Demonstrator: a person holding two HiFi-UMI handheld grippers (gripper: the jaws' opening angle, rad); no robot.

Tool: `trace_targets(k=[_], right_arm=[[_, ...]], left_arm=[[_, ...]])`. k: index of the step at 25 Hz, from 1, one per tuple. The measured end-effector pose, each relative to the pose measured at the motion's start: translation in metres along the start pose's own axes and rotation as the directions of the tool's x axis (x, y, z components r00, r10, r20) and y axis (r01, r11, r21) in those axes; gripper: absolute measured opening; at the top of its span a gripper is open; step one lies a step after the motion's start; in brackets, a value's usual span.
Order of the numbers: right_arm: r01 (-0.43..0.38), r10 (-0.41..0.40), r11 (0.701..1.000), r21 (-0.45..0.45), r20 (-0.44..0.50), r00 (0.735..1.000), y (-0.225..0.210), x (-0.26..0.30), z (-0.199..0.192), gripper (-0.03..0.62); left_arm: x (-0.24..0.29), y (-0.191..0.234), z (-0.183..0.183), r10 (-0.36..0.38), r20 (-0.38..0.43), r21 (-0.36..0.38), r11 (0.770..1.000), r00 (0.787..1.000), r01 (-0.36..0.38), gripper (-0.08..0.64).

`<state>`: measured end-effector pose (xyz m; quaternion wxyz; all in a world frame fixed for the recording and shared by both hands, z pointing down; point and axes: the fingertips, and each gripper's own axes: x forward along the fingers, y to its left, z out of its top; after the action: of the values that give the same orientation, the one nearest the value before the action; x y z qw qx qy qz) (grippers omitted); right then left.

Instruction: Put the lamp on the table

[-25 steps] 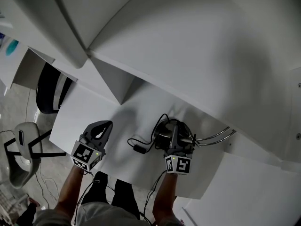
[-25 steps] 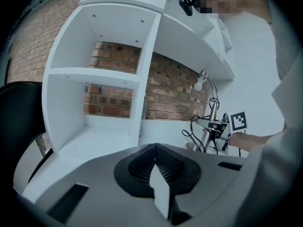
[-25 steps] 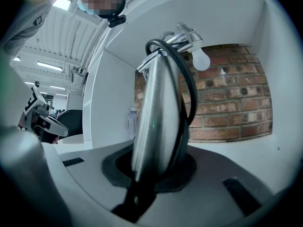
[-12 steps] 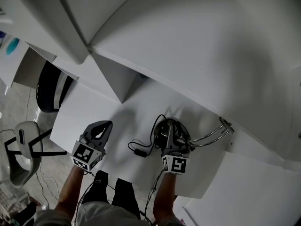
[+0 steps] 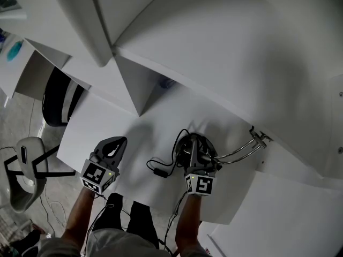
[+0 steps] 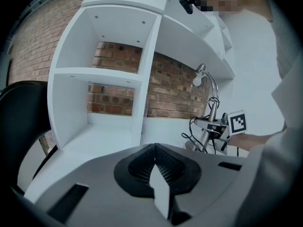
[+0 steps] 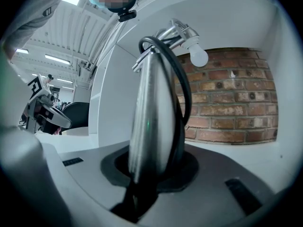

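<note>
The chrome desk lamp (image 5: 241,151) stands with its dark round base (image 5: 188,141) on the white table (image 5: 102,122), near the middle. My right gripper (image 5: 197,155) is shut on the lamp's stem (image 7: 154,117). The black cord loops along the stem, and the bulb (image 7: 197,56) shows at the top. The lamp's black cable with its switch (image 5: 159,170) lies on the table between my grippers. My left gripper (image 5: 114,146) rests at the table's front left, shut with nothing in it (image 6: 154,162). From the left gripper view, the lamp (image 6: 211,105) and right gripper (image 6: 222,126) are off to the right.
A white shelf unit (image 6: 118,70) with open compartments rises behind the table against a brick wall (image 7: 232,103). A black office chair (image 5: 56,98) stands at the table's left end. On the floor to the left is a pale stand (image 5: 24,165).
The lamp's arm and head have swung up and back from lying low at the right. My right gripper shifted slightly left with the stem. The left gripper stayed put.
</note>
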<state>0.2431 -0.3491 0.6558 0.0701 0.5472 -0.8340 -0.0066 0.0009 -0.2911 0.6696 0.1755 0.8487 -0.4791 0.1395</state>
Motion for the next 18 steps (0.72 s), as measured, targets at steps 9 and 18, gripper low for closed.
trace_targets(k=[9,18], right_arm=[[-0.039,0.039,0.999,-0.002,-0.026,0.999,0.005,-0.002,-0.007,0.109],[-0.09,0.091,0.996,0.024,-0.077,0.993,0.011,-0.01,-0.017,0.203]], left_arm=[[-0.006,-0.002,0.001,0.001,0.002,0.001,1.0,1.0,-0.001,0.003],[-0.013,-0.005,0.009,-0.006,0.021,0.011,1.0,1.0,0.006,0.003]])
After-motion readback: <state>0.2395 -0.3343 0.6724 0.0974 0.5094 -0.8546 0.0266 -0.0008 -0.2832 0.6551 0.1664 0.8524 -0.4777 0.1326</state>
